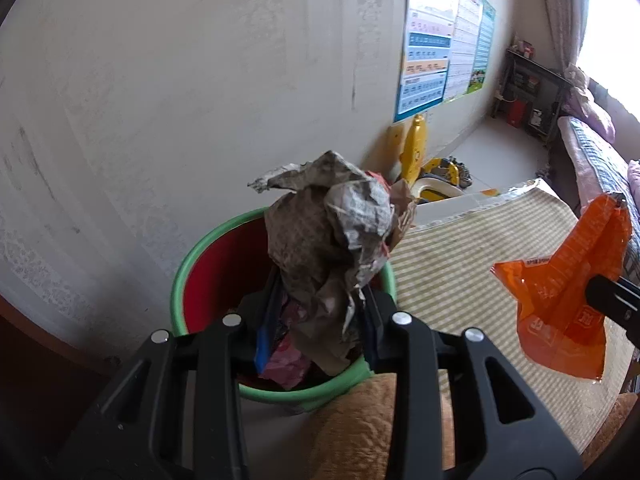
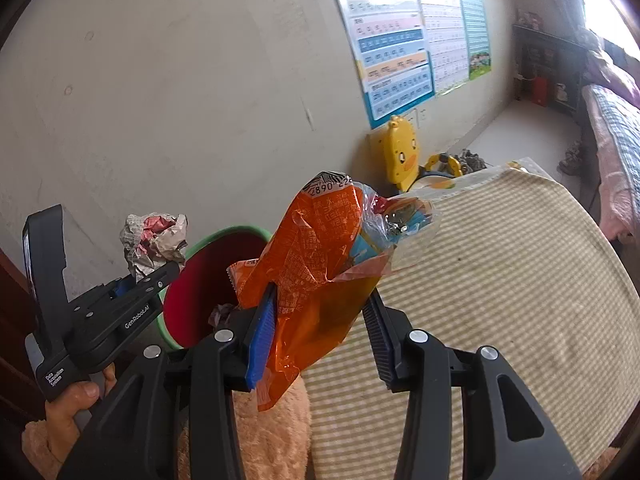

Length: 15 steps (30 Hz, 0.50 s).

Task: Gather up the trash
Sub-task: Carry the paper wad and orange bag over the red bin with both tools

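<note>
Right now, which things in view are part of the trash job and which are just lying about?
Job:
- left gripper shut on crumpled newspaper
- right gripper shut on orange wrapper
- green-rimmed bin, some trash already inside

Lying about:
- striped tablecloth
- wall posters
- yellow duck toy
- bed

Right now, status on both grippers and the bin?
Left gripper shut on crumpled newspaper, above bin. Right gripper shut on orange wrapper. Nothing blocking bin.

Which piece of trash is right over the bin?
The crumpled newspaper in the left gripper, above the bin. The orange wrapper hangs beside it.
</note>
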Each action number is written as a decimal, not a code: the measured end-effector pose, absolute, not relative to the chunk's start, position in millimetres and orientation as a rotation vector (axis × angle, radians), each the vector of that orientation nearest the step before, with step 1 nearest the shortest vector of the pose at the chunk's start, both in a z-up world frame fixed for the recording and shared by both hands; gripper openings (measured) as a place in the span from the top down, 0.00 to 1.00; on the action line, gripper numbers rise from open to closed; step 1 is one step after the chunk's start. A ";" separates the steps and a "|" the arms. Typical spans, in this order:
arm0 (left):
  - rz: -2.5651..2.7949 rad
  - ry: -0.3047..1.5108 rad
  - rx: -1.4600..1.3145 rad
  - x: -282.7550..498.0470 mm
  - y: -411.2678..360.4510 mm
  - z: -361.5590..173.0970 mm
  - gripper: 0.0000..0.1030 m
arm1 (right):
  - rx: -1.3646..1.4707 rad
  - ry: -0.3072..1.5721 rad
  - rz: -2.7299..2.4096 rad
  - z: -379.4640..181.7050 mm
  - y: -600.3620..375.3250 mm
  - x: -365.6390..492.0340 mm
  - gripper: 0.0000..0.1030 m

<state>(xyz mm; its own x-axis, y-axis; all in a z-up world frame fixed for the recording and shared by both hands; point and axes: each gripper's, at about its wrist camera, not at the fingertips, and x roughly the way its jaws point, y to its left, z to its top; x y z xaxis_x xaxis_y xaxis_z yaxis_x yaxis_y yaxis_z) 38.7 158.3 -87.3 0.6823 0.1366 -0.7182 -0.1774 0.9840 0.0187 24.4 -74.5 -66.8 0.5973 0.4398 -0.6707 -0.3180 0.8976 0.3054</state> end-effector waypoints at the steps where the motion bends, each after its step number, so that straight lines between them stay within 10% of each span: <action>1: 0.182 0.802 -0.057 37.9 161.9 -88.2 0.68 | 0.156 0.822 0.446 -66.7 -71.4 25.1 0.60; 15: 0.266 0.829 -0.100 33.1 205.1 -101.5 0.68 | 0.099 0.835 0.521 -67.0 -19.6 43.5 0.60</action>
